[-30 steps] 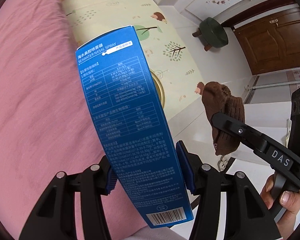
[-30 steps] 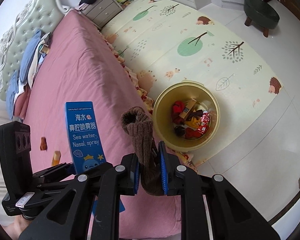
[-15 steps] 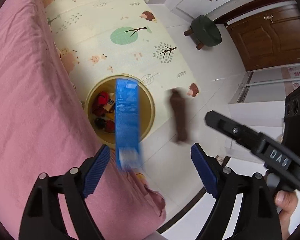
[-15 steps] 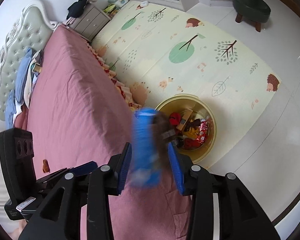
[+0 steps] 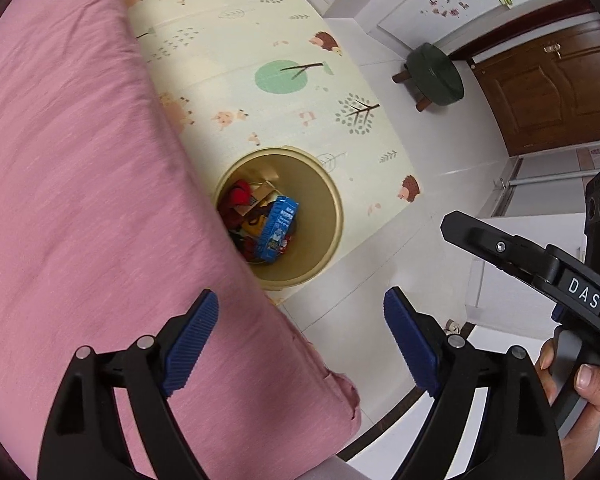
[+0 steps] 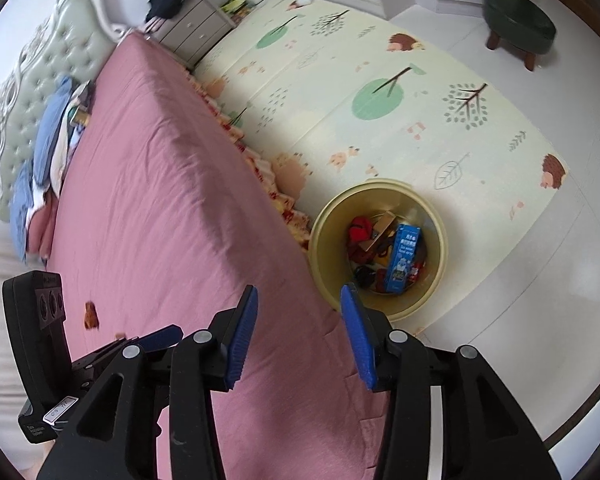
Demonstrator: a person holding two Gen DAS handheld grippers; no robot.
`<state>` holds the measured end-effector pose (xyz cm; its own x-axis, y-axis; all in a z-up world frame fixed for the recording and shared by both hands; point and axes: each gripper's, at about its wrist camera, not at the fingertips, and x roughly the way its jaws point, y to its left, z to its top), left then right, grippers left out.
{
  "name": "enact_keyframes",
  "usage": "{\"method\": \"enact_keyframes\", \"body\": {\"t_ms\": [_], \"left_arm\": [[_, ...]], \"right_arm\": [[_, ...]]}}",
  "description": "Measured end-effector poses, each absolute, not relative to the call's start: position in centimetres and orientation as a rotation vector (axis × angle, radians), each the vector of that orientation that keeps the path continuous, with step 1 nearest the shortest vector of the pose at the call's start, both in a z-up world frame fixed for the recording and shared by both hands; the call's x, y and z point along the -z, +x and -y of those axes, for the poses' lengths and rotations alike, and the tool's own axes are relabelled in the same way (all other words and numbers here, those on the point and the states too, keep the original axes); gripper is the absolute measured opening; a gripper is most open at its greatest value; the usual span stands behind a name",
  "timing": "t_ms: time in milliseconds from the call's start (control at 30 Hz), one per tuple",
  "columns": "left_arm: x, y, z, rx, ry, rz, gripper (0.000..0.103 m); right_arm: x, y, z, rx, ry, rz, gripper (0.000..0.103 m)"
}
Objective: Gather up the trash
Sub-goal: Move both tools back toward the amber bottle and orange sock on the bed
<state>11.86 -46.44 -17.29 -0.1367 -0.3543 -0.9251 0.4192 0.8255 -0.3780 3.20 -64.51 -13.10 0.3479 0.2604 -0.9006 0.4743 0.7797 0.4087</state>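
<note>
Bin sits on the play mat, tight against the edge of the pink bed. Blue nasal-spray box lies inside it, propped at a slant on red and dark trash.

Left tool: jaws wide apart, just been opening, nothing between the pads. It points steeply down over the bed corner, bin straight ahead past the pads.

Right tool: jaws partly apart, narrower gap than the left, also just been opening, nothing between them. Also pitched steeply down, over the bed edge, with the bin just beyond its right finger.

View differences:
- Left wrist only: wooden door, white cabinet with stickers, right tool's body from the side with the "DAS" label, and the person's right hand wrapped round its grip.
- Right wrist only: padded headboard, heap of clothes at the bed head, nightstand, small brown scraps on the sheet, and the left tool's body at lower left.
- Both: green stool; box in the bin, front face readable from the right wrist.

Brown sock: can't pick it out in the bin from either view.
</note>
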Motion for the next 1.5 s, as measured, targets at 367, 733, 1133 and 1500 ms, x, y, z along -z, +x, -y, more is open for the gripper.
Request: {"method": "enact_keyframes", "body": {"t_ms": [367, 733, 1133, 1500], "left_arm": [[16.7, 9.6, 36.0, 0.568, 0.039, -1.518, 0.084], [16.4, 8.9, 23.4, 0.476, 0.012, -1.484, 0.084], [18.1, 11.1, 12.4, 0.408, 0.043, -1.464, 0.084], [21.5, 17.4, 7.1, 0.369, 0.122, -1.452, 0.084]], "right_arm": [[12.4, 4.1, 53.6, 0.021, 0.589, -1.274, 0.043], [12.7, 4.1, 40.6, -0.091, 0.488, -1.310, 0.043], [14.2, 4.9, 30.4, -0.139, 0.462, -1.326, 0.043], [16.9, 9.1, 26.0, -0.143, 0.468, -1.358, 0.043]]}}
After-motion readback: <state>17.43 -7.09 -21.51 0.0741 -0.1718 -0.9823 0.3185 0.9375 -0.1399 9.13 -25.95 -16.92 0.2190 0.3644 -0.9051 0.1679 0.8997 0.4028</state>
